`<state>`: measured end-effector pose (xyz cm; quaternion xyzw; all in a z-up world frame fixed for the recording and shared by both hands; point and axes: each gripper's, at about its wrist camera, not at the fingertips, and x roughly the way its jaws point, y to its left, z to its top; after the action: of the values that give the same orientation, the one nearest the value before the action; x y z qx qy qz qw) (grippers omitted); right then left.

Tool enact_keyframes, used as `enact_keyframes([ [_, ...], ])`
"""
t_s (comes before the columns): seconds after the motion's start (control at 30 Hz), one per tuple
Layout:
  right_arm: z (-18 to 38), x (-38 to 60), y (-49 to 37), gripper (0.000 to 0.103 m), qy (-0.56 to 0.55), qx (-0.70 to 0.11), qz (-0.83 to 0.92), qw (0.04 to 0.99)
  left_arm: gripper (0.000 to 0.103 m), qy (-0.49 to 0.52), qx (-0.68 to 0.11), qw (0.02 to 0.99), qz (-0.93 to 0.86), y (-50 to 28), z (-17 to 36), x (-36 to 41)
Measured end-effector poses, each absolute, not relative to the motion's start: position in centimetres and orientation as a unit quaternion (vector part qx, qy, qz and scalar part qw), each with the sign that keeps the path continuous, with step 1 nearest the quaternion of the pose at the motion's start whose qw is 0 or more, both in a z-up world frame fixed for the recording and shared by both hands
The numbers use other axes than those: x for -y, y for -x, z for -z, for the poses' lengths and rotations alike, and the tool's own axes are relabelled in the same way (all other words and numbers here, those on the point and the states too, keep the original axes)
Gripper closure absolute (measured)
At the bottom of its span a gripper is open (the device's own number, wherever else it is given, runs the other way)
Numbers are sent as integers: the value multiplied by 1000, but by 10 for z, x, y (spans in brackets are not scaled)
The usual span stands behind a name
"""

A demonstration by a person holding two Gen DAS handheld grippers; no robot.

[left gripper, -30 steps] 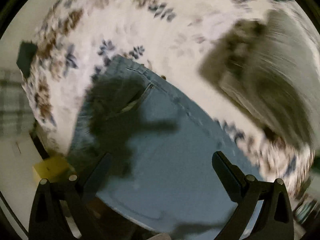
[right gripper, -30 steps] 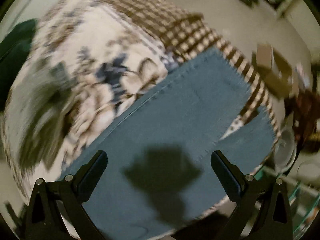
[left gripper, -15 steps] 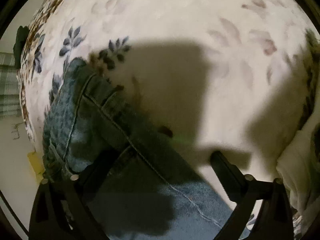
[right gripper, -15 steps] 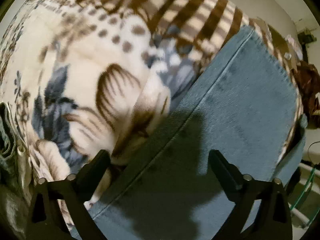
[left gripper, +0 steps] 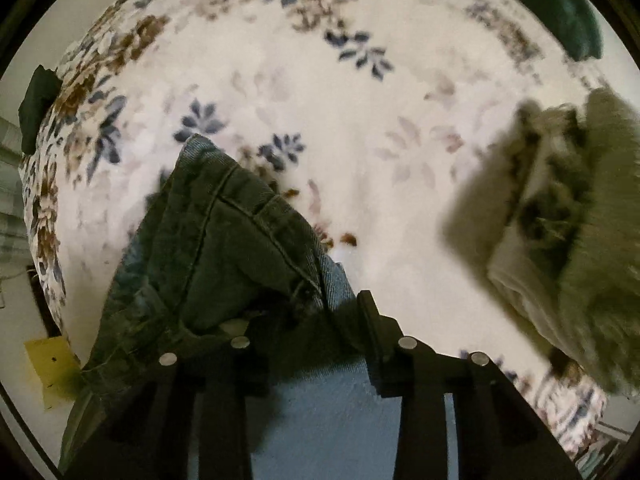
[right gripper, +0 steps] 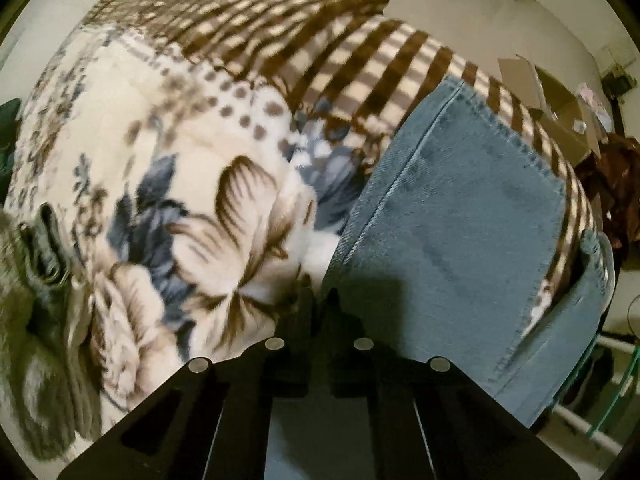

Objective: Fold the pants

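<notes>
The pants (right gripper: 460, 220) are lying on a bed covered by a floral blanket (left gripper: 360, 128); both tools are gripping them along one long edge. The left tool (left gripper: 308, 312) is pinching the bunched waistband end; the right tool (right gripper: 316, 312) is pressed together on the side seam of a leg. To do this fold well, I think both tools should be lifting together and keeping the edge tight between them, so the denim is not sagging. In the right wrist view the long axis is running away from the camera, with the hems pointing to the far striped border (right gripper: 320, 40).
</notes>
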<state>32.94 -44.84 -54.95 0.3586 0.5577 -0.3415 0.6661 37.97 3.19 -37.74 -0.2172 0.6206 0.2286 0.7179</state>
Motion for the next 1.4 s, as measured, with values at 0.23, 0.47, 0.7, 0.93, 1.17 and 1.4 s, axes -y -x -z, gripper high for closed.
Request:
enact_keyframes([
  [0.23,482,450,-270,99,-371,-532,307,696,74,238,-587,750,-190,-301,305,-40],
  [0.47,435,454,-144,99,-372,-547,281,696,74,252,-597,738,-185,-231,354,-119],
  [0.7,488,451,-49,99,-350,-598,293,659,74,216,-658,689,-214,-153,435,-135],
  [0.93,553,459,-12,99,-348,-618,295,640,74,198,-694,653,-232,-125,522,-134],
  [1.17,560,500,40,67,-440,-600,249,620,69,194,-690,667,-205,-127,499,-135],
  [1.4,530,577,94,60,-524,-487,289,636,31,246,-677,664,-198,-122,486,-135],
])
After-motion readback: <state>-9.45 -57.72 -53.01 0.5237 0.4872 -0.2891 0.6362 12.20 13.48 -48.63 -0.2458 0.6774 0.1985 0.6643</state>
